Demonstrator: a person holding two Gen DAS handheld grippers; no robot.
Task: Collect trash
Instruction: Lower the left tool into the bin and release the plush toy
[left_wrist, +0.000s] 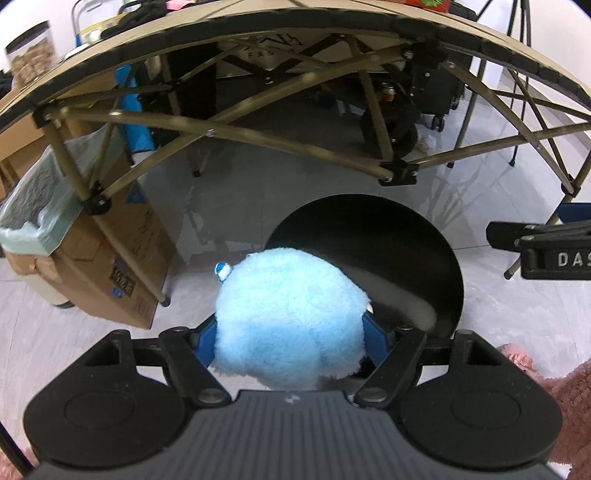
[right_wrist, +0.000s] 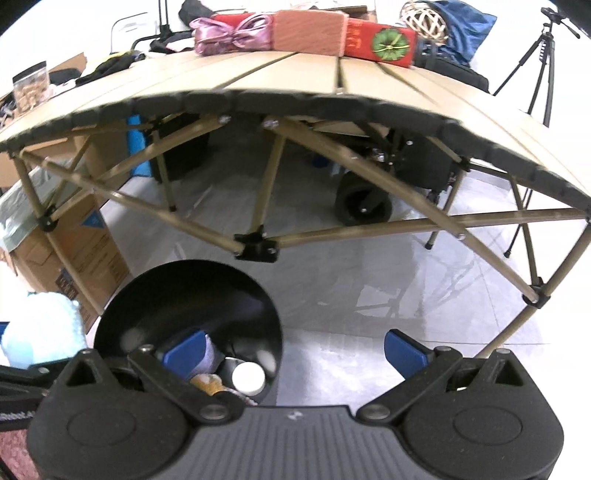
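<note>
My left gripper (left_wrist: 290, 332) is shut on a fluffy light-blue plush toy (left_wrist: 288, 314), its blue pads pressed into both sides. The toy hangs at the near left rim of a round black bin (left_wrist: 417, 236) that stands on the floor. In the right wrist view the same bin (right_wrist: 177, 291) lies at lower left, holding a white-capped bottle (right_wrist: 248, 377) and other scraps. My right gripper (right_wrist: 295, 350) stands open and empty, its left pad over the bin and its right pad over the floor. The plush toy (right_wrist: 40, 332) shows at the left edge there.
A folding slatted table (right_wrist: 288, 79) with crossed metal legs spans the view ahead, carrying a pink ribbon (right_wrist: 236, 35) and a red box (right_wrist: 376, 42). A cardboard box (left_wrist: 122, 254) with a green bag liner stands left. A tripod (right_wrist: 543, 62) is at the right. Pink fuzzy fabric (left_wrist: 569, 398) is near.
</note>
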